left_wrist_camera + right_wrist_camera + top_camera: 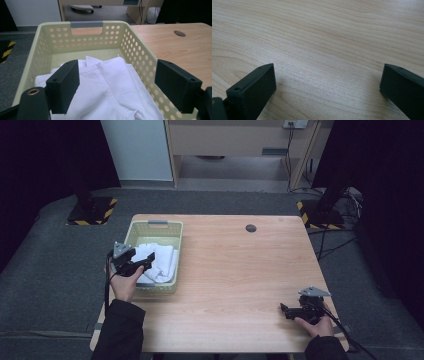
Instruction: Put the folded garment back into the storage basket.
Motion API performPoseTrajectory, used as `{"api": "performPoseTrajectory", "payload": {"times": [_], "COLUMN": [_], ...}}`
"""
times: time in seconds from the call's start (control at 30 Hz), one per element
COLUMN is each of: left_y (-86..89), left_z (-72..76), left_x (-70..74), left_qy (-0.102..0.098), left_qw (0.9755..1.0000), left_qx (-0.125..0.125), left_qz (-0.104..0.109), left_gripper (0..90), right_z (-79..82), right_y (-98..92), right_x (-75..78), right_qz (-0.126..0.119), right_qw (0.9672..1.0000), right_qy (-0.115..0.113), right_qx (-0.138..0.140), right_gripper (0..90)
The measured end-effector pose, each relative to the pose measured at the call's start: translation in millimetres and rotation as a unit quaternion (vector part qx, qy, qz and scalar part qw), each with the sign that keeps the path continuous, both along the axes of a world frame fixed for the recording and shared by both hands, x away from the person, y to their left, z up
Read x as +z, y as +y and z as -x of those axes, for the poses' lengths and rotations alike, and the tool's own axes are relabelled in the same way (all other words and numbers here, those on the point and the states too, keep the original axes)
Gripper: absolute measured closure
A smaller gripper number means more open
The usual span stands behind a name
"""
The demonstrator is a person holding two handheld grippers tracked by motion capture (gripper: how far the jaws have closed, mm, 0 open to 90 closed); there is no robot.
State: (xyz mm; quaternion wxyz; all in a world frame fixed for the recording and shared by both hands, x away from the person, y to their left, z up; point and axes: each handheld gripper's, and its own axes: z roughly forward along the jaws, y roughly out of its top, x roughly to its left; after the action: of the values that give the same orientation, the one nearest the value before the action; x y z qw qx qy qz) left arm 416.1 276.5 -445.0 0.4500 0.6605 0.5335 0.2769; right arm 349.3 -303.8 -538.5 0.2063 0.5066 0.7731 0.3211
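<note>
Your wooden table point(240, 285) carries no writing you can read. At its left edge sits the pale perforated basket point(130, 42), unlabelled, with the folded white cloth point(110, 87) inside. Your left gripper point(117, 85) hangs above that cloth, jaws apart. Your right gripper point(328, 85) rests low over bare wood, jaws apart.

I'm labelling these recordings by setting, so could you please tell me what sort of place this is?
Most likely a lab or studio set up for recording: a lone wooden table on grey carpet, black curtains at the sides, and stand bases with yellow-black hazard tape.
</note>
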Motion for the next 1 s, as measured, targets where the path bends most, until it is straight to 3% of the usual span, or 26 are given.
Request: {"api": "performPoseTrajectory", "payload": {"times": [0.37, 1.0], "left_y": [-21.6, -50.0], "left_z": [1.1, 5.7], "left_x": [5.4, 12.8], "left_qy": [0.008, 0.006], "left_qw": [0.9989, 0.9968], "left_qx": [-0.035, -0.074], "left_qz": [0.029, 0.029], "left_gripper": [18.9, 18.6], "right_z": [0.1, 0.2], "right_y": [0.1, 0.1], "right_x": [0.0, 0.1], "right_qz": [0.0, 0.0], "right_qw": [1.0, 1.0], "right_qy": [0.001, 0.001], "right_qx": [0.0, 0.0], "right_gripper": [0.6, 0.6]}}
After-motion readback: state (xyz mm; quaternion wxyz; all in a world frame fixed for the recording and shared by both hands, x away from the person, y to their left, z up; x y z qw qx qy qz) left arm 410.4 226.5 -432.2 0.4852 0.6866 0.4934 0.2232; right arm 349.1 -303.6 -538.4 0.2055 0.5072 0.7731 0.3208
